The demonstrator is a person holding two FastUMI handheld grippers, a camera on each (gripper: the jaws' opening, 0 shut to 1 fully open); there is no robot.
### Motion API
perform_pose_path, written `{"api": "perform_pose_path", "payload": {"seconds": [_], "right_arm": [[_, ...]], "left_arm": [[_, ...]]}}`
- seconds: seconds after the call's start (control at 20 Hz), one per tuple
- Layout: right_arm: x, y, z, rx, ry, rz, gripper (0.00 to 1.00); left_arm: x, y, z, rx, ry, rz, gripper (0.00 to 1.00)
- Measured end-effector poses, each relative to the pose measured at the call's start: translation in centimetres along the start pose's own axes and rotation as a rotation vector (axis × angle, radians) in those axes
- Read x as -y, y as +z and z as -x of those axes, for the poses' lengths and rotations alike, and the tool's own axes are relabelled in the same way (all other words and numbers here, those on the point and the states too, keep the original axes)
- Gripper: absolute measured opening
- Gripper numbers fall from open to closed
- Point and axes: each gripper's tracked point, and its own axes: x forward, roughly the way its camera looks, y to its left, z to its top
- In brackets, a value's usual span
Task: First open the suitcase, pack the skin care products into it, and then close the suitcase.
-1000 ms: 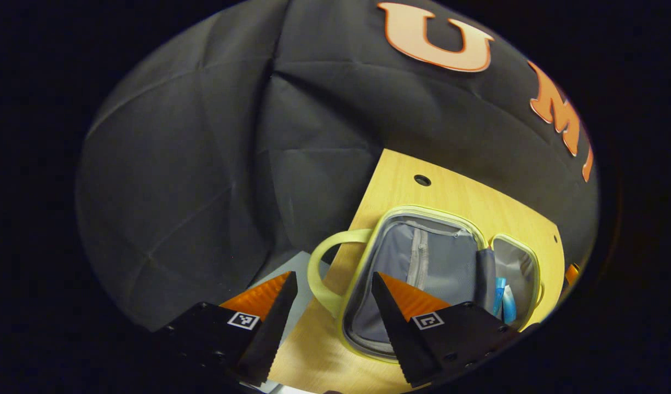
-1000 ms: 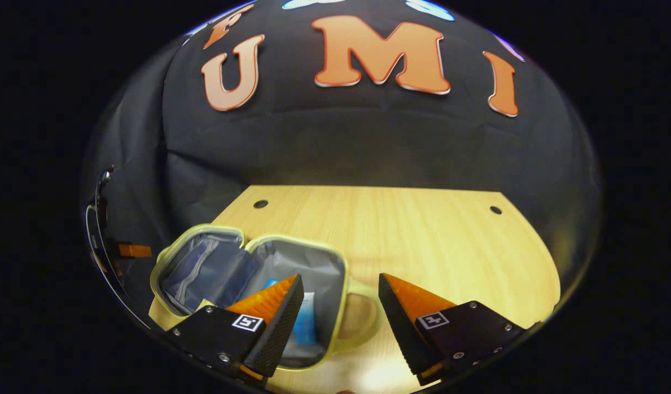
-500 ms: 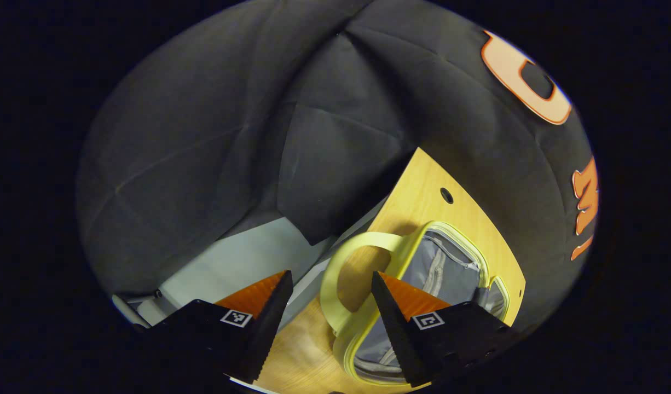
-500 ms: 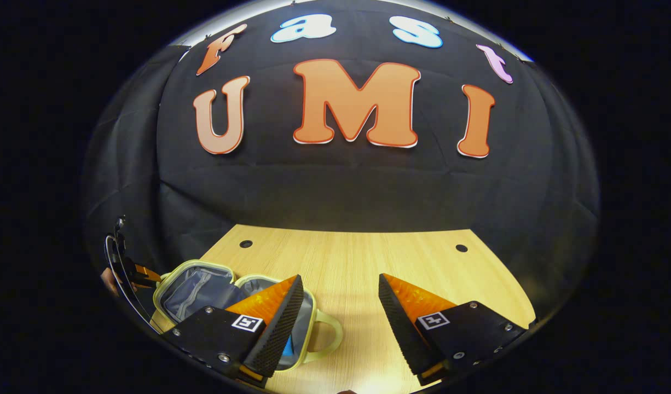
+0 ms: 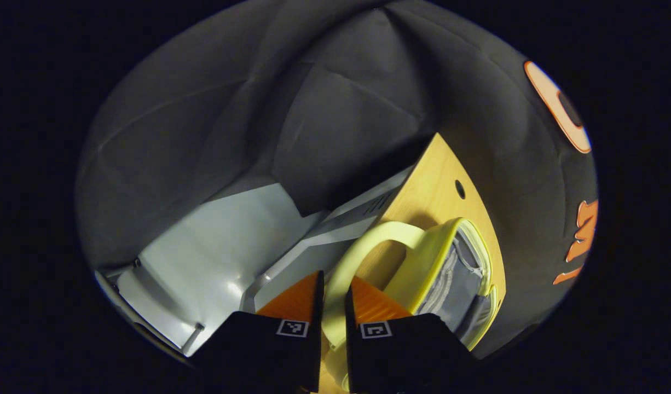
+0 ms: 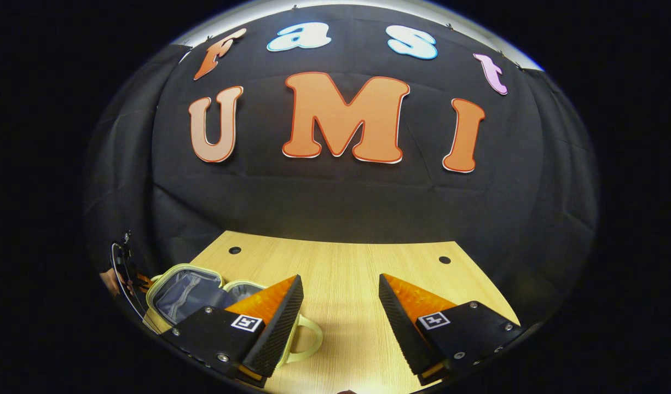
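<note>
A small yellow-green suitcase (image 6: 185, 290) with grey lining lies open at the left end of the wooden table (image 6: 341, 273). In the left gripper view one half (image 5: 456, 273) stands tilted up off the table. Its looped handle (image 5: 368, 235) runs down between the fingers of my left gripper (image 5: 334, 298), which is shut on it. My right gripper (image 6: 341, 312) hovers open over bare table, right of the suitcase, with the other handle (image 6: 308, 339) beside its left finger. The inside of the near half is hidden behind that finger.
Two round holes (image 6: 235, 250) (image 6: 444, 260) mark the table's far edge. In the left gripper view a pale grey floor and table frame (image 5: 204, 246) lie beyond the table's left edge. A hand (image 6: 108, 279) shows at the far left of the right gripper view.
My left gripper has moved in and shut on the suitcase handle, and that half has tilted up. My right gripper has drawn back from the suitcase, still open.
</note>
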Motion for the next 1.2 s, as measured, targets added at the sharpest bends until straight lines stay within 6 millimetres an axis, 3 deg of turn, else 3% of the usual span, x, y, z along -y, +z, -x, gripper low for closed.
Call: {"api": "perform_pose_path", "payload": {"seconds": [0.05, 0.25, 0.4, 0.7, 1.2], "right_arm": [[0.3, 0.0, 0.0, 0.003, 0.002, 0.009, 0.88], [0.9, 0.2, -0.2, 0.016, 0.029, 0.007, 0.88], [1.5, 0.8, -0.2, 0.042, 0.05, 0.001, 0.88], [2.6, 0.5, -0.4, 0.076, 0.084, 0.023, 0.88], [3.7, 0.3, -0.4, 0.107, 0.164, 0.042, 0.89]], "left_arm": [[0.4, 0.1, 0.4, 0.01, -0.008, -0.039, 0.11], [2.6, 1.9, 3.4, 0.119, 0.014, -0.222, 0.1], [4.5, 2.1, 6.0, 0.171, 0.03, -0.294, 0.1], [9.8, 3.0, 13.2, 0.312, 0.011, -0.398, 0.1], [21.1, -0.5, 20.3, 0.437, -0.047, -0.585, 0.1]]}}
